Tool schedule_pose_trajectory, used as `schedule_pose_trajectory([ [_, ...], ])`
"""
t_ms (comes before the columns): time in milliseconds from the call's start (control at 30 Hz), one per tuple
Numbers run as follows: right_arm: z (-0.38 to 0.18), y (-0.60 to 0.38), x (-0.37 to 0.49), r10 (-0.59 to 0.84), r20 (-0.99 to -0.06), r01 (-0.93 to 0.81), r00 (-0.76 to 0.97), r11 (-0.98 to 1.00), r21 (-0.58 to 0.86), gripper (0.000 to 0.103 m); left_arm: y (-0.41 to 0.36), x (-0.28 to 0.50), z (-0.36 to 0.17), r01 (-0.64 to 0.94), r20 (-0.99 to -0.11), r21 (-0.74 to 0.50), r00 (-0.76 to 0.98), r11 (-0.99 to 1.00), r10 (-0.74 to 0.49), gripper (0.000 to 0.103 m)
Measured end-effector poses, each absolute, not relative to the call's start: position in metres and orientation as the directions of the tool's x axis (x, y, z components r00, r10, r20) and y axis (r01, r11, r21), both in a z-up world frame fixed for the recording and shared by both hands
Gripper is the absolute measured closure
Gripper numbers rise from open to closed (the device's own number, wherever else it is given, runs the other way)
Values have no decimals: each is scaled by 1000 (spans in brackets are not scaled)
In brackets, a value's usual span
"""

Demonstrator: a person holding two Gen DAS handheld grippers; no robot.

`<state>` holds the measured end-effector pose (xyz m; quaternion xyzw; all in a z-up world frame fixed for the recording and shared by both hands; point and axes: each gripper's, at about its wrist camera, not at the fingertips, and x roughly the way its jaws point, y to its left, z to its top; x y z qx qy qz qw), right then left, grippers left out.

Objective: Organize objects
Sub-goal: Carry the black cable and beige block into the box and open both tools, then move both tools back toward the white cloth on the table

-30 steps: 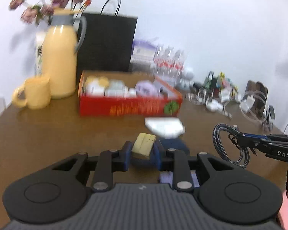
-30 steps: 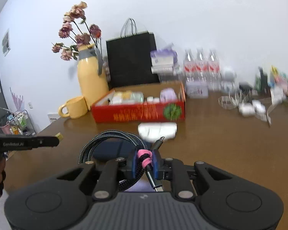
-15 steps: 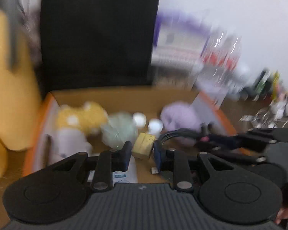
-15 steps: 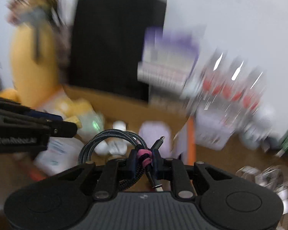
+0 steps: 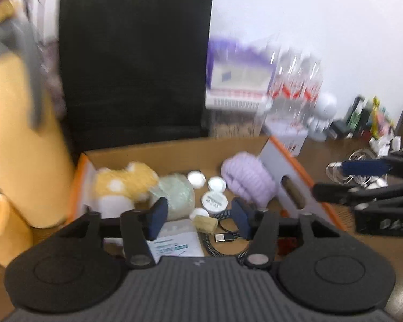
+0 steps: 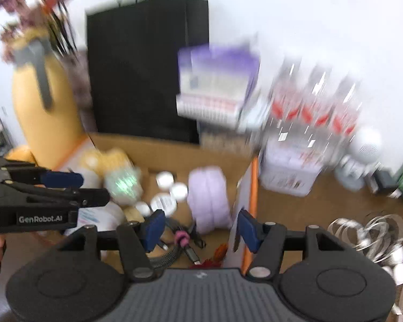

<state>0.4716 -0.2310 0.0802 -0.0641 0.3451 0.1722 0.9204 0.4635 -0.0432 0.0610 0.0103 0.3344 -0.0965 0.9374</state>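
Note:
Both grippers hover over the red cardboard box (image 5: 303, 171). My left gripper (image 5: 198, 218) is open; the tan block (image 5: 207, 221) lies loose in the box between its fingers. My right gripper (image 6: 200, 228) is open; the braided cable with a pink band (image 6: 181, 238) lies in the box below it, and also shows in the left wrist view (image 5: 225, 238). The box holds a purple yarn ball (image 5: 247, 179), a yellow plush toy (image 5: 123, 181), a pale green ball (image 5: 177, 196) and small white round lids (image 5: 215, 185).
A yellow thermos (image 5: 18, 139) and yellow mug (image 5: 2, 225) stand left of the box. A black paper bag (image 5: 137, 67) stands behind it. Water bottles (image 6: 314, 118), a purple pack (image 6: 217, 86) and wire clutter (image 6: 373, 233) lie to the right.
Both grippers moved forward over the box and opened. The tan block and the cable dropped out of the jaws into the box.

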Motion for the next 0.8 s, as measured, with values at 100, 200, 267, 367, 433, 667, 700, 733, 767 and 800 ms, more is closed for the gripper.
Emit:
schedule_pose_trajectory([
  [100, 112, -241, 422, 278, -572, -367, 772, 929, -44, 22, -34, 403, 84, 209, -546, -12, 818, 978, -181, 25],
  [200, 120, -253, 363, 291, -513, -368, 808, 928, -53, 22, -17, 321, 89, 219, -476, -48, 853, 975, -215, 16],
  [267, 116, -266, 313, 348, -478, -397, 806, 918, -2, 22, -4, 258, 80, 206, -428, -78, 877, 976, -219, 5],
  [367, 99, -283, 230, 409, -444, -432, 797, 900, 55, 18, 3, 166, 62, 219, -382, -59, 897, 974, -224, 1],
  [433, 81, -292, 180, 421, -433, -443, 797, 895, 56, 12, 3, 117, 48, 227, -371, -16, 903, 974, -217, 0],
  [667, 34, -336, 76, 331, -560, -312, 759, 941, 134, 12, 30, 50, -3, 200, -503, -115, 833, 973, -231, 0],
  [700, 35, -343, 68, 328, -566, -319, 756, 940, 118, 12, 30, 53, -4, 181, -520, -99, 829, 978, -206, 0],
  [733, 38, -348, 61, 301, -564, -302, 769, 949, 95, 12, 28, 58, -3, 158, -537, -72, 826, 985, -172, 0],
  [767, 44, -352, 55, 264, -562, -276, 784, 959, 66, 12, 27, 61, -3, 152, -542, -58, 825, 987, -159, 0],
  [800, 50, -354, 50, 238, -559, -262, 794, 964, 37, 12, 25, 64, -2, 165, -538, -57, 825, 985, -169, 0],
])
